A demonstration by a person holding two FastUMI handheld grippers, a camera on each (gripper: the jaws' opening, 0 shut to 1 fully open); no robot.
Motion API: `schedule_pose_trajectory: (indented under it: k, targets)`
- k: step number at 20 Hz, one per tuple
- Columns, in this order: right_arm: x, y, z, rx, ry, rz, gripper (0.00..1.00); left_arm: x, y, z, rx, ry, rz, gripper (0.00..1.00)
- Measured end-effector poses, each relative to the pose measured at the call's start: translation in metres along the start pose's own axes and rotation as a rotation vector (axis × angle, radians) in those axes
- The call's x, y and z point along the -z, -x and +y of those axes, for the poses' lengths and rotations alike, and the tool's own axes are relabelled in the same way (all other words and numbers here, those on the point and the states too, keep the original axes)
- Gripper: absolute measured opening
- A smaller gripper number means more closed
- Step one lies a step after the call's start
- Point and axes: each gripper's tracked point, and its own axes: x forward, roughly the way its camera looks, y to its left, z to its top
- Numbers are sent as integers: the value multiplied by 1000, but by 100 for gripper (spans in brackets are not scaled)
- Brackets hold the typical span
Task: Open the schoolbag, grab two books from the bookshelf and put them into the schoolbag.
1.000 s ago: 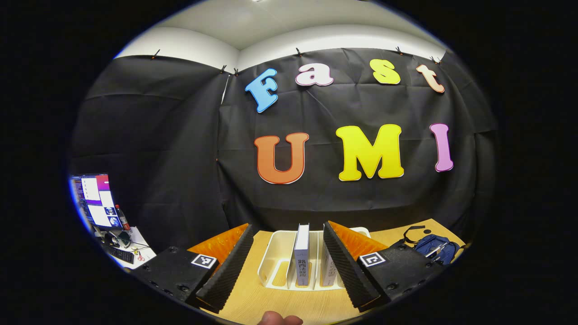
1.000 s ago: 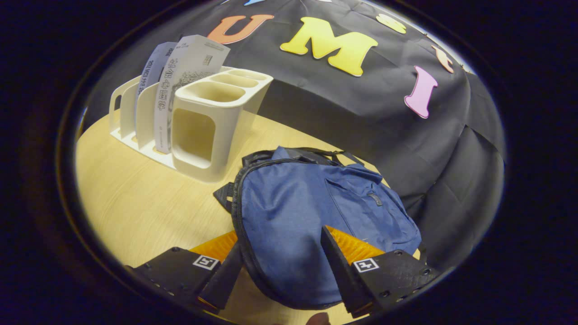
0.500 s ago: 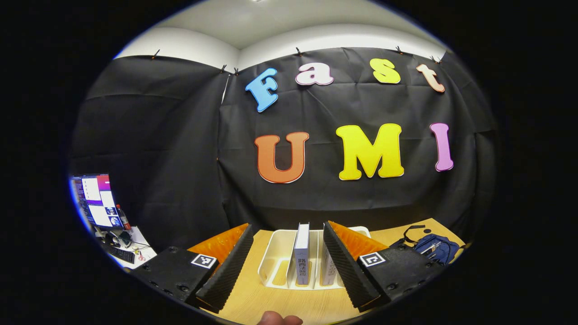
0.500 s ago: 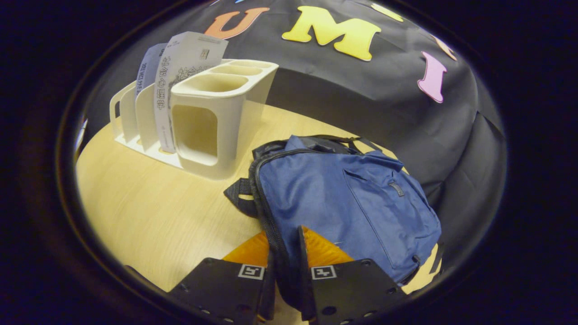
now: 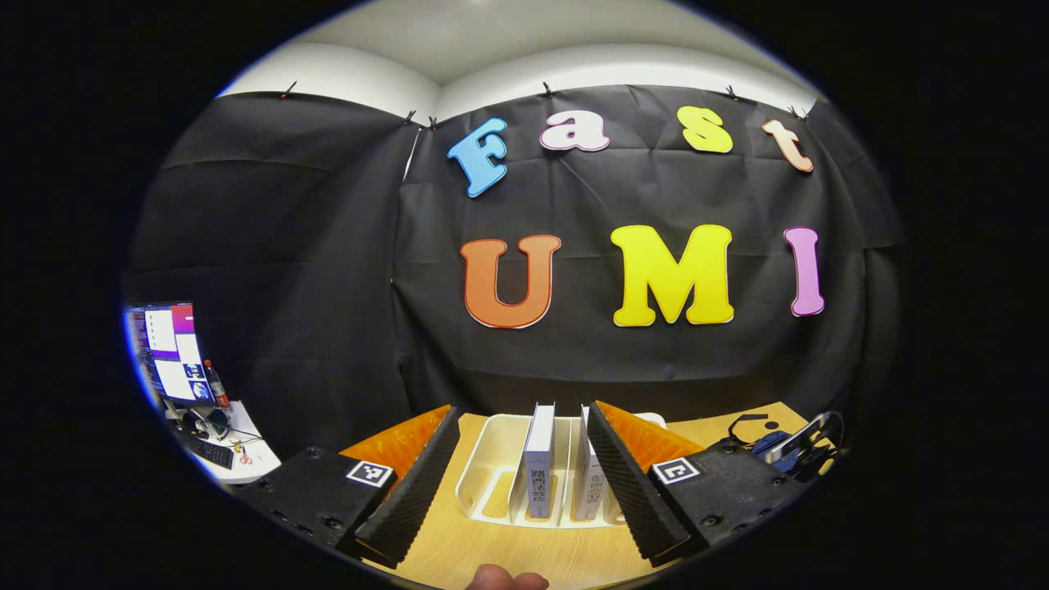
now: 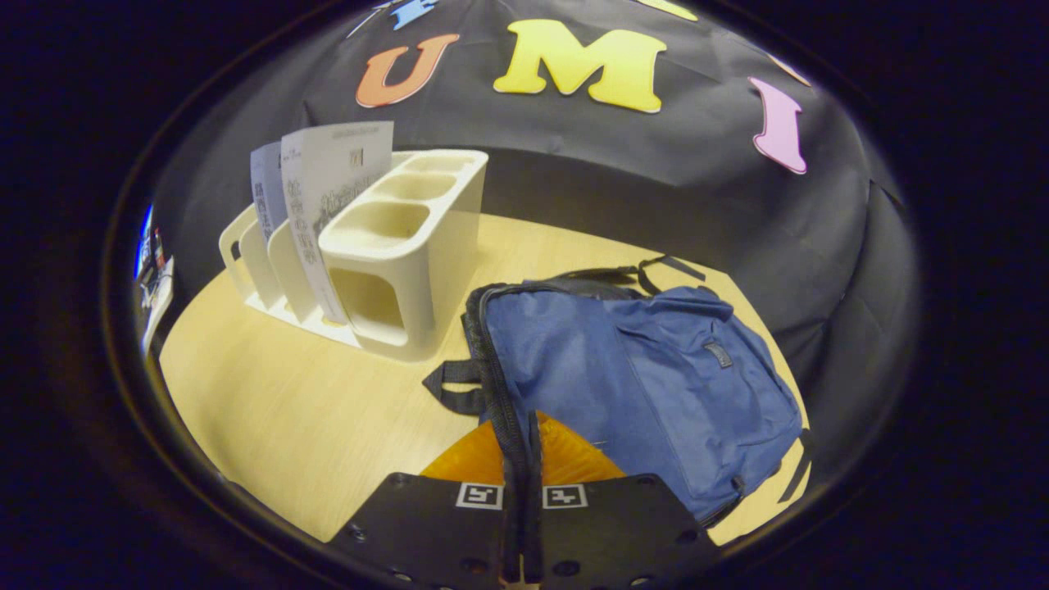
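Blue fabric schoolbag (image 6: 647, 385) zipped, edge pinched by right hand-held gripper (image 6: 522, 459) at lower centre; left hand-held gripper (image 5: 518, 475) open; two white books (image 5: 538, 459) unmoved in shelf.

Light wooden table (image 6: 270, 410), white bookshelf (image 6: 410, 246) beside blue schoolbag (image 6: 656, 377) lying flat

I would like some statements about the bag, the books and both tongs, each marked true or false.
1. The right tongs are shut on the bag's zipper edge. True.
2. The left tongs hold a book. False: they are open, with the books farther off between their fingers.
3. Two books stand in the rack. True.
4. The bag lies on the floor. False: it lies on the table.
5. The bag is red. False: it is blue.
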Motion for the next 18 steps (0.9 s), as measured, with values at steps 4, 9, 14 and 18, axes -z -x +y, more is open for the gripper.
schedule_pose_trajectory:
  k: [4,9,14,18]
  targets:
    - [-40,33,-33,13,-12,-61,3,-2,-28,-12,26,-16,9,99]
    - [-79,71,-93,67,-4,-111,3,-19,-59,-41,92,17,16,99]
    - [-94,91,-166,102,-51,-114,3,-8,-104,-75,187,40,167,99]
    - [-100,96,-221,107,-82,-108,0,8,-141,-89,214,45,319,99]
